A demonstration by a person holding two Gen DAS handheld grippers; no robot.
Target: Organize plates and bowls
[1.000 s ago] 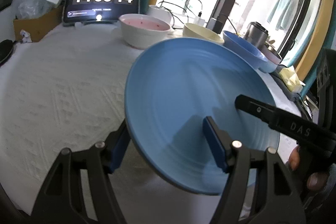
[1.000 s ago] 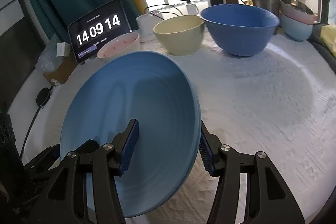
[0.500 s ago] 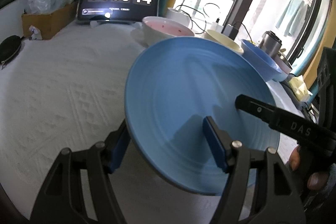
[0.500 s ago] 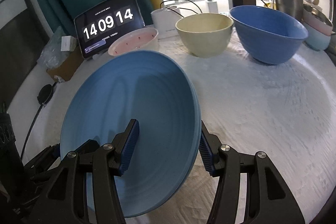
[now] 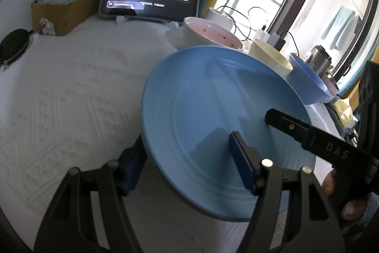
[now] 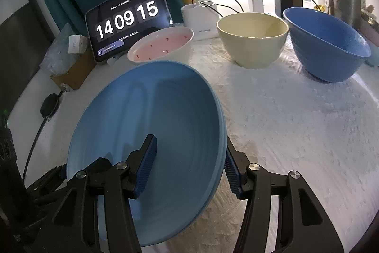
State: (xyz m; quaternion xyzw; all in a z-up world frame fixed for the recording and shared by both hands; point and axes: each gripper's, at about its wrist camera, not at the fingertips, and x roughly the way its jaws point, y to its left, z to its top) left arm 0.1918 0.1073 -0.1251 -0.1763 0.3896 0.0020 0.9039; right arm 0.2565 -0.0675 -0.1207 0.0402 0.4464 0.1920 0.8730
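A large light blue plate is held tilted above the white tablecloth by both grippers. My left gripper is shut on its left rim, one finger above and one below. My right gripper is shut on its right rim, and its black finger shows in the left wrist view. Behind stand a pink-lined white bowl, a cream bowl and a big blue bowl.
A tablet clock stands at the back, with a cardboard box and plastic bag to its left. A white charger box with cables, a steel pot and a black round object line the table edges.
Both grippers have carried the plate toward the back left, so the tablet and the bowls look closer. Both grips stay the same.
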